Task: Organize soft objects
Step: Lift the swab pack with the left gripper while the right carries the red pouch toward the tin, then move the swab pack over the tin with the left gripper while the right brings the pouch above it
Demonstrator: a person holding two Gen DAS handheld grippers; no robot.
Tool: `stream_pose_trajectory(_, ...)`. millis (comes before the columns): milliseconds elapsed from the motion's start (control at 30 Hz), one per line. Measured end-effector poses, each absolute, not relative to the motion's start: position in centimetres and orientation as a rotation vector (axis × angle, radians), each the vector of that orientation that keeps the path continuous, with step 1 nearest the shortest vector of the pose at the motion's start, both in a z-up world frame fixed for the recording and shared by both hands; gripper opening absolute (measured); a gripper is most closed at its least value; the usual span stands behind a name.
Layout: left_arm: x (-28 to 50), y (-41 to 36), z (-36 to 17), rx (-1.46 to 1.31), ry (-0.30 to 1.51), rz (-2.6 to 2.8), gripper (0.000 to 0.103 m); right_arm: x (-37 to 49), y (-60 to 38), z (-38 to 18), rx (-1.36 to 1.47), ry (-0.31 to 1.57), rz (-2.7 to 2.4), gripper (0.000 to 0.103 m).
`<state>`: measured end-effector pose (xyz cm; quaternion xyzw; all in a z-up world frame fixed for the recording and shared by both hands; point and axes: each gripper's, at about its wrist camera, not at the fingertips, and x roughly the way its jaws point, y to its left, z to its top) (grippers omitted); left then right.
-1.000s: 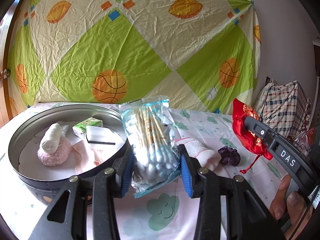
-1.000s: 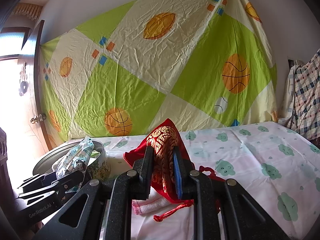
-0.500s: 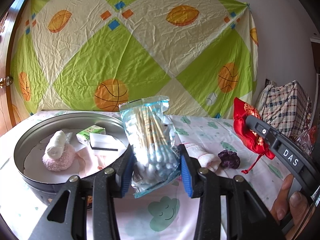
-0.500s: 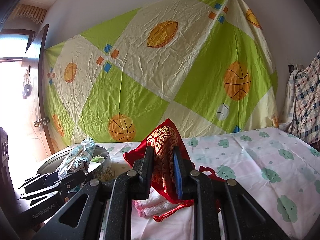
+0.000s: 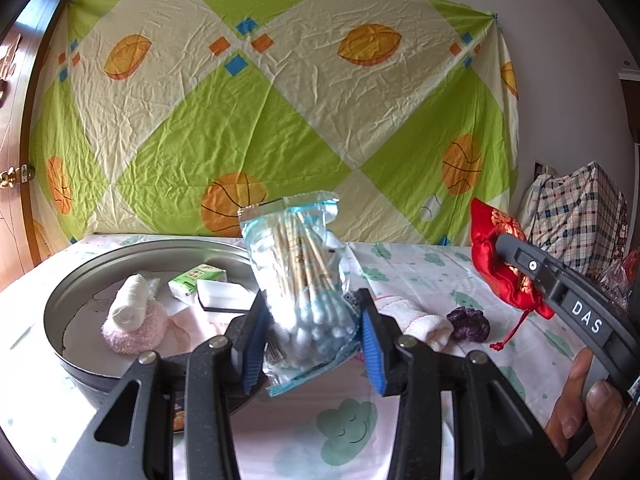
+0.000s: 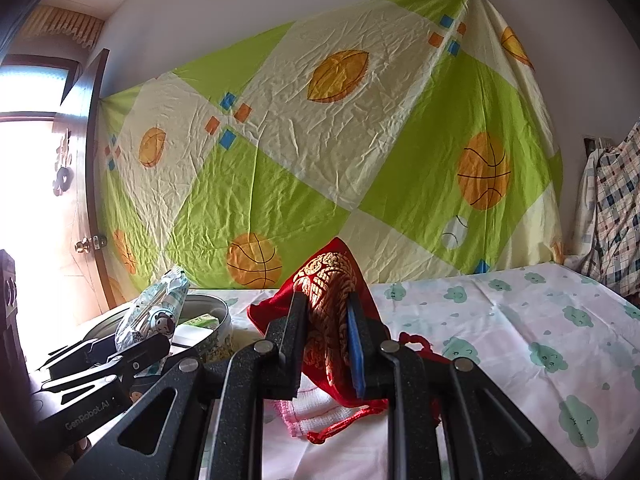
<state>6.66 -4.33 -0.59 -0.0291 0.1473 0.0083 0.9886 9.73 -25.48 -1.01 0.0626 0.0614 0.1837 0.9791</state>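
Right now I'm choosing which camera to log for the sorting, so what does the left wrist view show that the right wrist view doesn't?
Only the left wrist view shows the tin's contents: a white roll on a pink puff, plus a purple scrunchie on the sheet and a hand.

Only the right wrist view shows the door knob and bright window.

Both show the left gripper clamping the cotton swab bag, the right gripper clamping the red pouch, the round tin and the folded cloth.
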Motion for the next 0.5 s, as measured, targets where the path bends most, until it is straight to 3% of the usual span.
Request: stream_pose_trajectory(500,6.9,-0.3,-0.5,-0.092,0.305,0.074,0.041,10.0,-21.6,-1.1,0.093,0.150,0.436,0.022)
